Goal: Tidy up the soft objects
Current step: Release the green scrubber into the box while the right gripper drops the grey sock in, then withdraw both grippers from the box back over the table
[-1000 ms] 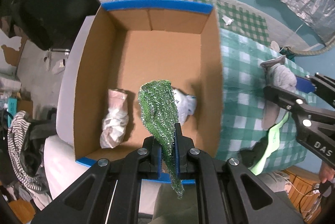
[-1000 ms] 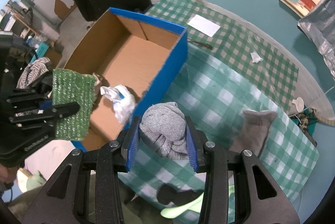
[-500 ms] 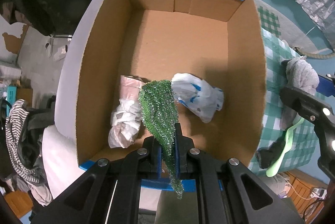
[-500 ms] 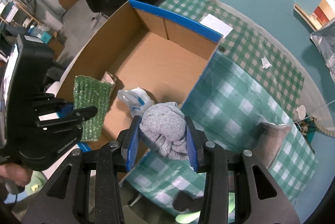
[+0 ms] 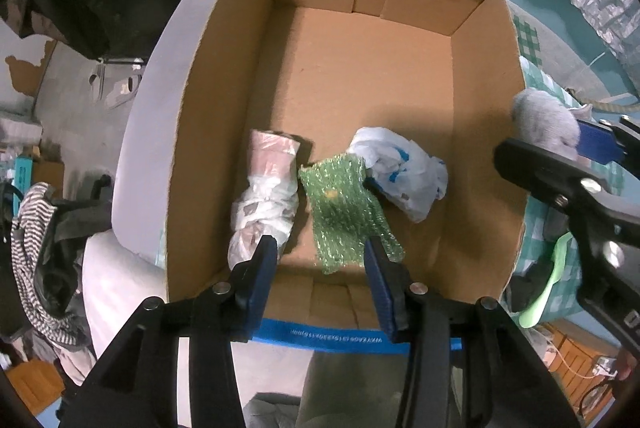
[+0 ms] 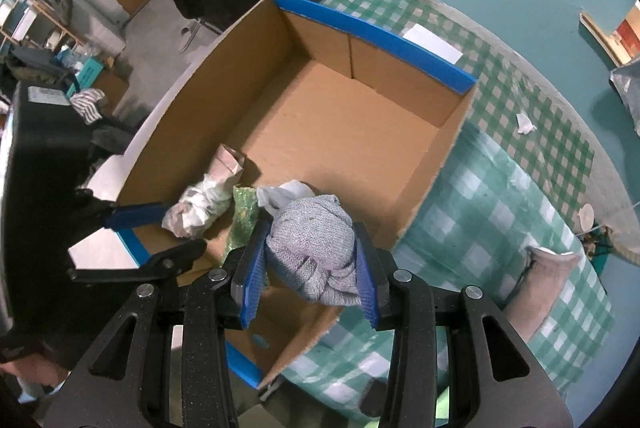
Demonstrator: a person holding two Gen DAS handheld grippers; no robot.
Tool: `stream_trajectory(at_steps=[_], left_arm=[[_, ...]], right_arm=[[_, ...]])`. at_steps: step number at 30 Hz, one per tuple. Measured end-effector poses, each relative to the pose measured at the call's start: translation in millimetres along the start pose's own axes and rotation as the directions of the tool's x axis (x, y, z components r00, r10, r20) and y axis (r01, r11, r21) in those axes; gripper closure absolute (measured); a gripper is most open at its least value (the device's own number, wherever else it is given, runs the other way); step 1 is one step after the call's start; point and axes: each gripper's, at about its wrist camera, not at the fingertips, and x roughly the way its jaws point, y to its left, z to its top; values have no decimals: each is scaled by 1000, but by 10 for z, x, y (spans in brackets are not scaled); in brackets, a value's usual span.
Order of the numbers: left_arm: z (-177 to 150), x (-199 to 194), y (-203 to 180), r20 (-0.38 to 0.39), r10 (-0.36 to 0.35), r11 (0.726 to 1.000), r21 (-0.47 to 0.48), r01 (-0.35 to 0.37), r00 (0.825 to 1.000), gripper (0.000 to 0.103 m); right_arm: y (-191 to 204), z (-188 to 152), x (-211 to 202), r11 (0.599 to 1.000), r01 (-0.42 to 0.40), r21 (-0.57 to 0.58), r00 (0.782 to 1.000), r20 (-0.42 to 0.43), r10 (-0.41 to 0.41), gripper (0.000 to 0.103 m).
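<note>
Inside one box point(image 5: 484, 132) lie three soft items; left gripper point(image 5: 320, 252) spread, right gripper point(image 6: 308, 260) pinching grey cloth point(image 6: 312, 244)

In the box point(image 5: 208, 132) before you, the mesh piece point(image 5: 344, 212) lies between the wrapped bundle point(image 5: 266, 200) on its left and the plastic bag point(image 5: 404, 176) on its right.

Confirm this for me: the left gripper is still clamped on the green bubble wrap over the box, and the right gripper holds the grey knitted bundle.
Not quite. The left gripper is open; the green bubble wrap lies loose in the cardboard box, between the taped white bundle and the white plastic bag. The left wrist view shows it. The right gripper does hold the grey knitted bundle.
</note>
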Motion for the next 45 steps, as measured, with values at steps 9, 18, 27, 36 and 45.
stream_trajectory(at_steps=[9, 18, 27, 36, 45], left_arm=[[-85, -30, 117, -2, -12, 1000, -23, 12, 1000, 57], [-74, -49, 121, -4, -22, 999, -37, 22, 1000, 57], [-104, -101, 16, 4, -30, 999, -39, 30, 1000, 57], [-81, -227, -206, 25, -25, 1000, 6, 25, 999, 57], [-86, -262, -541, 27, -37, 995, 95, 35, 999, 57]], right_arm=[[105, 33, 79, 1000, -18, 0, 1000, 18, 18, 43], [52, -1, 22, 1000, -20, 18, 999, 38, 20, 28], [-122, -81, -77, 998, -11, 57, 999, 44, 8, 28], [-309, -229, -217, 995, 18, 95, 999, 41, -22, 28], [-736, -609, -374, 983, 58, 174, 997, 31, -64, 25]])
